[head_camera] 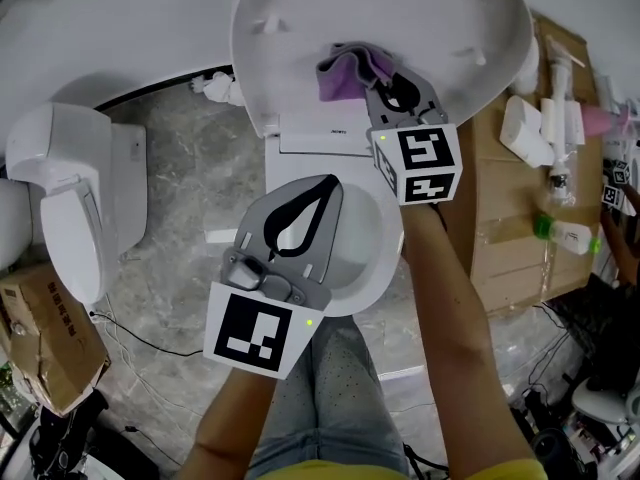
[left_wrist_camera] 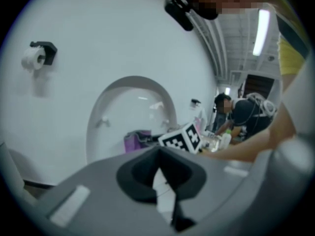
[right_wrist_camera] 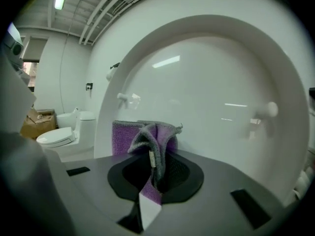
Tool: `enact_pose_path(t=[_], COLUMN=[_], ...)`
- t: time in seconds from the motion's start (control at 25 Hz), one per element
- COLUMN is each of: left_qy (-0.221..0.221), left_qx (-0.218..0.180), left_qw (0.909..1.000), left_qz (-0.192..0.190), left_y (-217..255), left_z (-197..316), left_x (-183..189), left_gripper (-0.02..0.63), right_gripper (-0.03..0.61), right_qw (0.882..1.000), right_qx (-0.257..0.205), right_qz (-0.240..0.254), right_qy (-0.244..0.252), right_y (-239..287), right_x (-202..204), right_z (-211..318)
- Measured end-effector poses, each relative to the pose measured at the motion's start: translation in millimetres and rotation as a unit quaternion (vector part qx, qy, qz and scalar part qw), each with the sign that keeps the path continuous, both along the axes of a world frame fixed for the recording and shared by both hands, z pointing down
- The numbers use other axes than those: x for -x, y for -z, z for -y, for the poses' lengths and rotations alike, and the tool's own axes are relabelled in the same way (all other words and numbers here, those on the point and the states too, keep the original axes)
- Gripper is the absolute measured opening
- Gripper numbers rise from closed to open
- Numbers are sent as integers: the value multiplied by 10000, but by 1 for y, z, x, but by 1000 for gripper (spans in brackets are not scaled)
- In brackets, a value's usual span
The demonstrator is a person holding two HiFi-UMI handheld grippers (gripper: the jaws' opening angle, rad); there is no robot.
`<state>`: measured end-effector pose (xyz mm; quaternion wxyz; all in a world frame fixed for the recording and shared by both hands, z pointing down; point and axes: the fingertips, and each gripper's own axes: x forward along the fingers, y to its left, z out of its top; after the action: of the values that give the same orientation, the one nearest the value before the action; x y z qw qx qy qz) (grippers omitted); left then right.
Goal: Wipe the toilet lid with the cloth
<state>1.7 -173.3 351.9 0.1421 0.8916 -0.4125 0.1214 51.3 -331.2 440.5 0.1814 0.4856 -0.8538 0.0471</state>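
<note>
Nearest the head camera is the left gripper (head_camera: 318, 193), level over the bowl (head_camera: 375, 258). Its jaws are closed with nothing between them.

The cloth (head_camera: 345, 73), purple with a grey edge, is clamped in the right gripper (head_camera: 385, 80). In the right gripper view the cloth (right_wrist_camera: 147, 132) bunches up out of the closed jaws and fans toward the lid (right_wrist_camera: 206, 82). The lid (head_camera: 300, 8) is raised, with its inner face toward the person. The cloth sits low on that face, near the hinge end and roughly on the centre line. It appears to rest against the surface, but contact cannot be confirmed.

The relation that governs the next move:
- The lid's long axis runs from the hinge up to the top rim.
- Nearly all of the bare face lies above the cloth and to either side of it.
- The right gripper is at the lid; the left is well back from it. The wipe therefore appears to fall to the right hand alone, probably as strokes upward and outward.

Further out, a second toilet (head_camera: 70, 198) stands to the left. To the right, a carton (head_camera: 500, 218) holds bottles (head_camera: 570, 233).
</note>
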Motion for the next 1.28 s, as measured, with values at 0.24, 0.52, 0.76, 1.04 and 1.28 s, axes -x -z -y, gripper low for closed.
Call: enact_pose_path(t=[0.24,0.52,0.76,1.04,1.28], left_qy=[-255,-318,-321,-238,-90], left_qx=[-37,-67,-40,6,80], left_qw=[9997,9995,9995,9997,9999], left_qz=[-54,-63,-44,-91,-86], left_y=[4,6,3,3,-1], left_z=[2,-1,-5,-13,-19], left_x=[-21,-26,-24,-13,-4], left_gripper=[-3,-3,-3,-3,-3], right_gripper=[49,49,49,49,49], right_qw=[9974,9891,9722,9950,9902], right_qx=[68,169,323,171,469], right_qz=[-26,-202,-268,-184,-16], right_qy=[-722,-1448,-2304,-968,1313], right_y=[-2,-10,-20,-37,-78], right_x=[-66,-119,-143,-62,69], right_z=[-1,-5,-10,-51,-92])
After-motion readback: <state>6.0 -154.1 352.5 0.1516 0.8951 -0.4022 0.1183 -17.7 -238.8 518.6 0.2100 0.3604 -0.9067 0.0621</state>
